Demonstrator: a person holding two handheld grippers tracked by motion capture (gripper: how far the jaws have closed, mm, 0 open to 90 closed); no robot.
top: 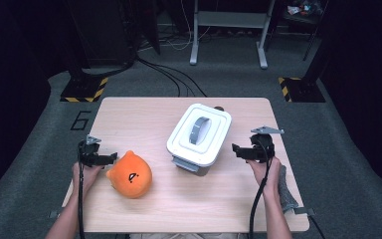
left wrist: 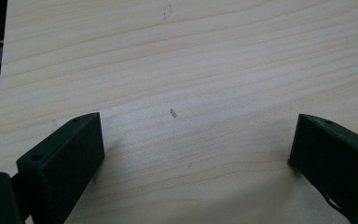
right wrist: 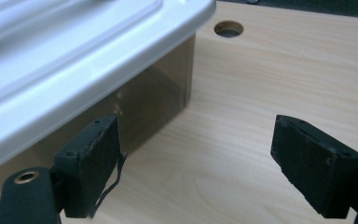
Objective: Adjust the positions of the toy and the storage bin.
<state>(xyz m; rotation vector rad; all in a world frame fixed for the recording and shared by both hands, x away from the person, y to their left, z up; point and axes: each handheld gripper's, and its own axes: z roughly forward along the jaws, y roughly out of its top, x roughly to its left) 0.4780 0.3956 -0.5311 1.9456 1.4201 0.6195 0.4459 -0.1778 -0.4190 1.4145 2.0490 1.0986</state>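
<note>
Left hand-held gripper (top: 113,158) low over the table (top: 144,117), jaws spread wide, holding nothing; orange plush toy (top: 130,175) just beside its tips. Right hand-held gripper (top: 235,149) also wide and unloaded, near the white-lidded box (top: 199,134), one jaw close to the smoky wall. Grey handle (top: 198,130) lies on the lid. Round hole (right wrist: 228,29) in the table beyond the box.

Grey carpet (top: 229,74), dark room, white stand (top: 229,20)
</note>
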